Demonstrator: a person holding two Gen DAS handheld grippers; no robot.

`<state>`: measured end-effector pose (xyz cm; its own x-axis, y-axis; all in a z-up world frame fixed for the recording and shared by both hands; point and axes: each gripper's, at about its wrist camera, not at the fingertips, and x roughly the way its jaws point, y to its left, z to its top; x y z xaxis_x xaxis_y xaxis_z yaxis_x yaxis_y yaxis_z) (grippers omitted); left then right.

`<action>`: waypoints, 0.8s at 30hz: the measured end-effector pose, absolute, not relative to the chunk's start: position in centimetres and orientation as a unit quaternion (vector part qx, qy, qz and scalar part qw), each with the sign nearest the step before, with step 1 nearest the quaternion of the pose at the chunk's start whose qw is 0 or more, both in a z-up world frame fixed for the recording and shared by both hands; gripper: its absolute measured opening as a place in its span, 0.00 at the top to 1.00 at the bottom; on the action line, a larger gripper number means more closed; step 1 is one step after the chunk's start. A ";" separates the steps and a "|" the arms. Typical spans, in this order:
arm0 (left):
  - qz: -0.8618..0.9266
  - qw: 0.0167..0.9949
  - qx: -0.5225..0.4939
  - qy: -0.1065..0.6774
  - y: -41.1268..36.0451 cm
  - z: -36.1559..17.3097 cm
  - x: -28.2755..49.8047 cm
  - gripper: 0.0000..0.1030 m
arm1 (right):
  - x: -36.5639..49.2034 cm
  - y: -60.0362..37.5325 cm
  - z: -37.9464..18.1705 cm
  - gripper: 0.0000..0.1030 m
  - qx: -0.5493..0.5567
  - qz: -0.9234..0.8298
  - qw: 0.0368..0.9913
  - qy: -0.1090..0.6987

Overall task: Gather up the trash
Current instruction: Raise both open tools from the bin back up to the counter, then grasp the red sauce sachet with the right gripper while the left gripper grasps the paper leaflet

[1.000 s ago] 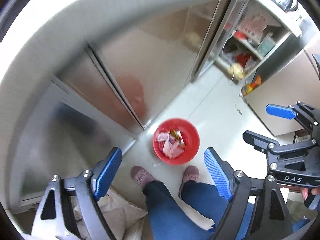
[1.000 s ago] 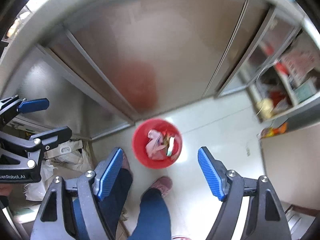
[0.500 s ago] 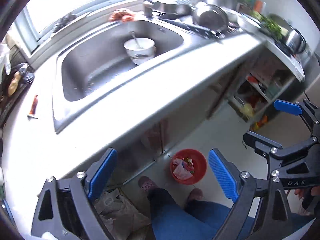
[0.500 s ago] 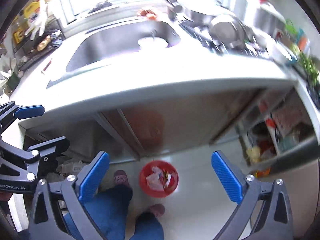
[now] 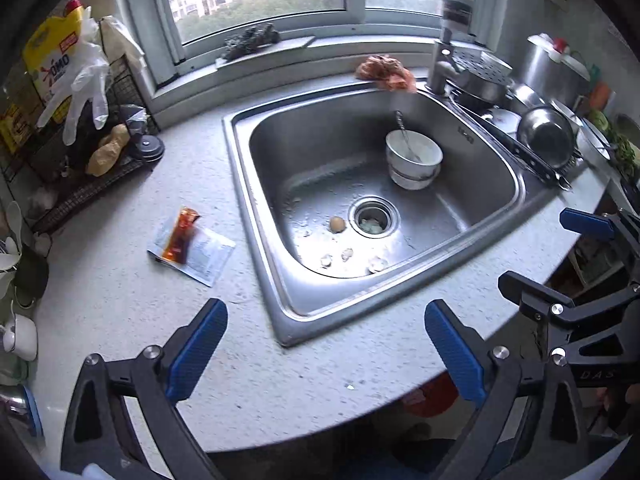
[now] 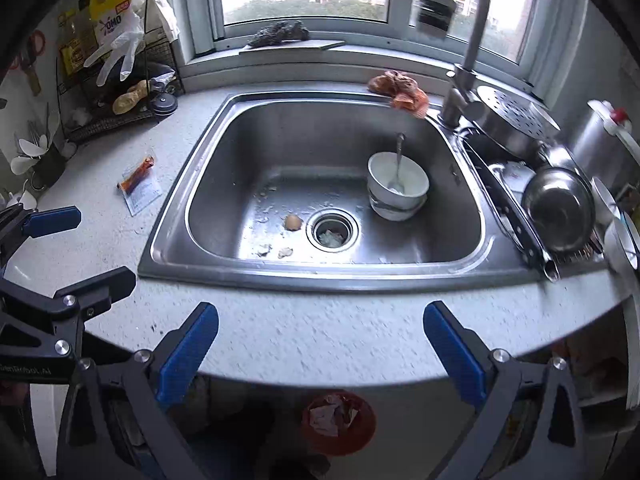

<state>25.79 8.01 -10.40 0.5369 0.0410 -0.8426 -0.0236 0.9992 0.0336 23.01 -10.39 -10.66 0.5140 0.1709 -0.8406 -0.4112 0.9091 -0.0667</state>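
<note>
Left gripper: my jaws are still opening, now spread wide, nothing between the blue pads; I hang over the front edge of the worktop, pointing down at the sink's front-left corner.
Right gripper: my jaws are spread wide and empty, above the worktop's front edge, facing the middle of the sink.
Red bin: on the floor below the worktop's front edge, under my right gripper; crumpled wrappers lie inside it.
Sachets: a small orange-brown packet lies on a flat white one, on the worktop just left of the sink's left rim, apart from both grippers.
Eggshell: a brown piece on the sink floor just left of the drain; pale scraps lie near it toward the sink's front wall.
Bowls: two white bowls stacked at the sink's right side, a spoon standing in the upper one.
Orange cloth: bunched on the sink's back rim, beside the tap base.
Wire rack: at the worktop's back-left corner; a clear glove hangs from it.
Dish rack: along the sink's right rim, holding metal bowls.
</note>
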 end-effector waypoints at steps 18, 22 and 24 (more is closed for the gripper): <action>0.162 0.849 -0.071 0.498 27.9 -12.4 26.8 0.00 | 29.7 9.3 -12.2 0.00 -0.193 0.297 0.797 0.490; 0.177 0.841 -0.078 0.506 31.0 -13.1 26.4 0.00 | 30.1 12.6 -13.1 0.00 -0.197 0.318 0.784 0.496; 0.183 0.836 -0.083 0.511 32.3 -13.5 26.3 0.00 | 30.3 14.0 -13.8 0.00 -0.196 0.327 0.774 0.506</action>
<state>26.29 32.30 -13.54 0.4108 0.2214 -0.8844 -0.3901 0.9195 0.0490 30.33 13.98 -13.81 0.2740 0.3075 -0.9112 -0.7044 0.7093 0.0275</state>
